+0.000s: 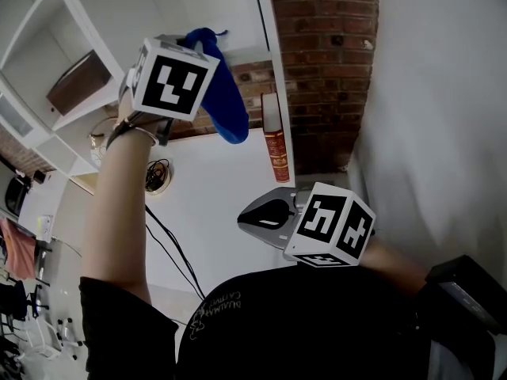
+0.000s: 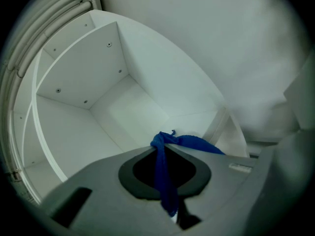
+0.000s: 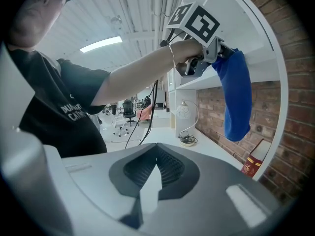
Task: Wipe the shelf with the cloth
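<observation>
My left gripper (image 1: 196, 44) is raised to the white shelf unit (image 1: 265, 54) and is shut on a blue cloth (image 1: 223, 97). The cloth hangs down from the jaws in a long fold. In the left gripper view the cloth (image 2: 165, 173) is pinched at the jaw tips (image 2: 160, 140) in front of an empty white shelf compartment (image 2: 123, 107). The right gripper view shows the left gripper (image 3: 216, 53) and the dangling cloth (image 3: 237, 97) at the shelf edge. My right gripper (image 1: 265, 218) stays low near my chest, shut with nothing in it (image 3: 156, 156).
A red book (image 1: 275, 145) stands against the shelf's side panel on the white desk (image 1: 214, 188). A lamp base and black cables (image 1: 158, 172) lie on the desk. A brick wall (image 1: 325, 54) stands behind. A brown box (image 1: 75, 81) sits on a shelf to the left.
</observation>
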The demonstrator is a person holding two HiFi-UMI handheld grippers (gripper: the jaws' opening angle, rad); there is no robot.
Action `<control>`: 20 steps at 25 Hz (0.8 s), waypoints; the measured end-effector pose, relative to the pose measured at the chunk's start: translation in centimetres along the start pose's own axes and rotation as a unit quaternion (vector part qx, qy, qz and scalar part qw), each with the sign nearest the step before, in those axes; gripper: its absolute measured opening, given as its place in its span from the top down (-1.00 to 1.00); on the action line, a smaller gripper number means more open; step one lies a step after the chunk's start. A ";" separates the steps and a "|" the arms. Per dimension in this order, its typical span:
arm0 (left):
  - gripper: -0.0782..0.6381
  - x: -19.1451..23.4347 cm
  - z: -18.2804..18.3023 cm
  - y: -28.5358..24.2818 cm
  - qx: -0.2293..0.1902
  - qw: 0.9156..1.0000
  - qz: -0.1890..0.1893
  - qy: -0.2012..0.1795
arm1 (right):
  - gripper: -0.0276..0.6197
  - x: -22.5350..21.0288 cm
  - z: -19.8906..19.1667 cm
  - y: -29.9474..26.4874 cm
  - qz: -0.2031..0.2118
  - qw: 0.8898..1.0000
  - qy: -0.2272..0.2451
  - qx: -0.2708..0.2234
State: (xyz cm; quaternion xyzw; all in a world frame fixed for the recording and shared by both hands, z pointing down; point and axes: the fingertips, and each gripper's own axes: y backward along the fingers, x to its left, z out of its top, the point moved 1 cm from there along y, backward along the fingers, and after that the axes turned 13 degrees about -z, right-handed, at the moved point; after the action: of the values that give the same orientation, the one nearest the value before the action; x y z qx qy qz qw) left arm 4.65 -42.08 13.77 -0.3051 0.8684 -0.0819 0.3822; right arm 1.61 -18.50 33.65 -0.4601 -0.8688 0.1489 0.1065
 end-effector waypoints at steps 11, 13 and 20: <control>0.74 -4.2 4.4 -1.1 -0.023 0.998 -0.008 -0.050 | 0.89 0.0 -0.4 0.3 -0.001 1.000 -0.003 -0.001; 0.74 -5.5 5.3 -1.0 -0.039 0.998 -0.030 -0.038 | 0.89 0.1 -0.4 0.3 -0.003 1.000 -0.004 0.000; 0.73 -6.4 6.3 -1.2 -0.052 0.996 -0.053 -0.044 | 0.89 0.2 -0.5 0.4 -0.007 1.000 -0.001 0.008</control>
State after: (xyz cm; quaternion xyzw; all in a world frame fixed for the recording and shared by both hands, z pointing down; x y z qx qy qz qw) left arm 13.08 -38.66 13.77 -0.3734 0.8366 -0.0429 0.3986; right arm 1.89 -18.03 33.96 -0.4531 -0.8709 0.1552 0.1102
